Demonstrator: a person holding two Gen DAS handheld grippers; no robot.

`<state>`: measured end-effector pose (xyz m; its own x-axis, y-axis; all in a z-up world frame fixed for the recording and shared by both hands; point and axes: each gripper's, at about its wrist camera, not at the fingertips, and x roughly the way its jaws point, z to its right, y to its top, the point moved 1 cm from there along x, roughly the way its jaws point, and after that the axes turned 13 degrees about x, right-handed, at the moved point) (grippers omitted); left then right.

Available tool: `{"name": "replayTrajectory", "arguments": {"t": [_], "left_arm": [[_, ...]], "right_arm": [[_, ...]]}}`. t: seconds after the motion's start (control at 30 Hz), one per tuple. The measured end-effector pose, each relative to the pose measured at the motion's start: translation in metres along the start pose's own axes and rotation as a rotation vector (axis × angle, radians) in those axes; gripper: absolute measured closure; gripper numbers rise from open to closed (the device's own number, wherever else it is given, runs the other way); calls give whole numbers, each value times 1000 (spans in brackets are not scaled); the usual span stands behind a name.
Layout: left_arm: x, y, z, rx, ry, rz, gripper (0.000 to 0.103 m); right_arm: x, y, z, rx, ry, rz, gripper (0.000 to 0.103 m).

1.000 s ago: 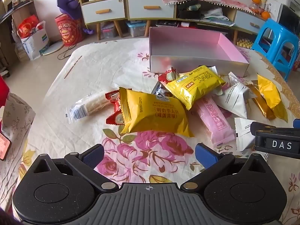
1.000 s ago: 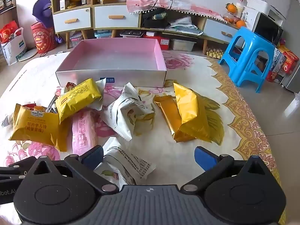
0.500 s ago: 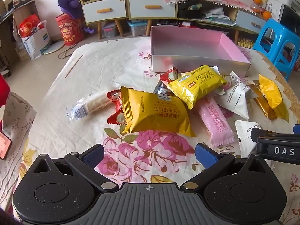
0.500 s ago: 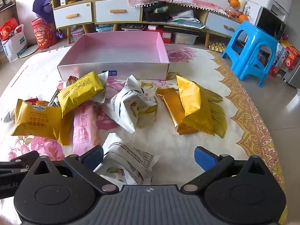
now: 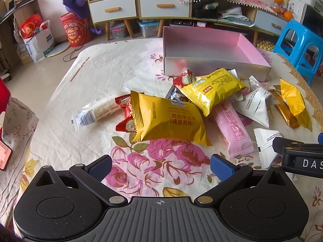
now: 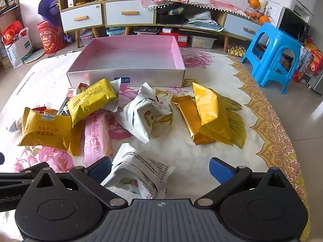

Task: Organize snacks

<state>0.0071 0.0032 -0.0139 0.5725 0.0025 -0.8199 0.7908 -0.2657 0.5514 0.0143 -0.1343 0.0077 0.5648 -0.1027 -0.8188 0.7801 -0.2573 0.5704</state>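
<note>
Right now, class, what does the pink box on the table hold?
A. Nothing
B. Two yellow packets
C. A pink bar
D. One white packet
A: the right wrist view shows the pink box with a bare floor, while every snack packet lies on the tablecloth in front of it.

Black tool [image 5: 160, 166], blue fingertips [image 5: 221, 167]

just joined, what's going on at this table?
A person holds two hand-held grippers over a pile of snack packets. The left hand-held gripper and right hand-held gripper are both open and empty. The pink box holds nothing yet. The right one hovers closest to a white packet.
</note>
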Motion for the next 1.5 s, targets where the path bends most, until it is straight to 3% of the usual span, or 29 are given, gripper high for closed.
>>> {"name": "replayTrajectory", "arguments": {"t": [1.5], "left_arm": [[1,1,-4,-11,-2,-9,0]], "right_arm": [[-3,1,0,-3,1,5,8]]}}
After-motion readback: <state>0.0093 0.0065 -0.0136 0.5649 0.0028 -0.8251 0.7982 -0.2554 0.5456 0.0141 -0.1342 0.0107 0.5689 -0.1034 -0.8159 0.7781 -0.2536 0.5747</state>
